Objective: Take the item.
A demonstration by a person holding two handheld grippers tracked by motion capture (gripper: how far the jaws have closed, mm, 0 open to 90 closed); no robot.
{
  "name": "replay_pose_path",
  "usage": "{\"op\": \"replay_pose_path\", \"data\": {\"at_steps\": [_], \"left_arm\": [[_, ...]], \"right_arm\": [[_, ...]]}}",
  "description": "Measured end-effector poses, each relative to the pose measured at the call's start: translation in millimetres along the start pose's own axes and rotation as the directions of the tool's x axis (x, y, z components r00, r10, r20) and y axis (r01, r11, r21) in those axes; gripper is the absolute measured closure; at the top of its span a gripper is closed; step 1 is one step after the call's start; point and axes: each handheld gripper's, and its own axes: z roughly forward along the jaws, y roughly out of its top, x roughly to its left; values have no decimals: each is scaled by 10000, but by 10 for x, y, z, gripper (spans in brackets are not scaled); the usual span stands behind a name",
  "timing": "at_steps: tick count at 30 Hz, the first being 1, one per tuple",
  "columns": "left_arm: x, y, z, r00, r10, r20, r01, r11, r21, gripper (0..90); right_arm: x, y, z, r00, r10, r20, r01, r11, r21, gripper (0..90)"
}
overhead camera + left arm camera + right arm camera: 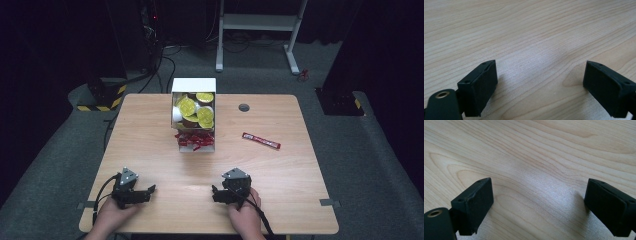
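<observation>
My left gripper (149,192) rests low over the wooden table (150,150) near its front left, held in a hand. In the left gripper view its jaws (540,82) stand wide apart with bare wood between them. My right gripper (216,193) sits near the front middle, also in a hand. In the right gripper view that gripper (539,200) is open over bare wood grain. A white box (194,86) stands at the far middle, holding yellow-lidded cups (188,106) and red packets (194,139). A red snack bar (261,141) lies right of the box.
A round grey cable grommet (244,107) sits in the tabletop behind the bar. Beyond the table's far edge stand a white frame (260,22) and black stands on grey carpet. Cables trail from both grippers over the front edge.
</observation>
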Motion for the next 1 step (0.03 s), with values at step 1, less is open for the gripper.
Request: {"op": "replay_pose_path", "data": {"at_steps": [1], "left_arm": [[0,-1,0,10000,1,-4,-1,10000,-9,125]], "right_arm": [[0,0,0,10000,-4,-5,4,10000,2,85]]}}
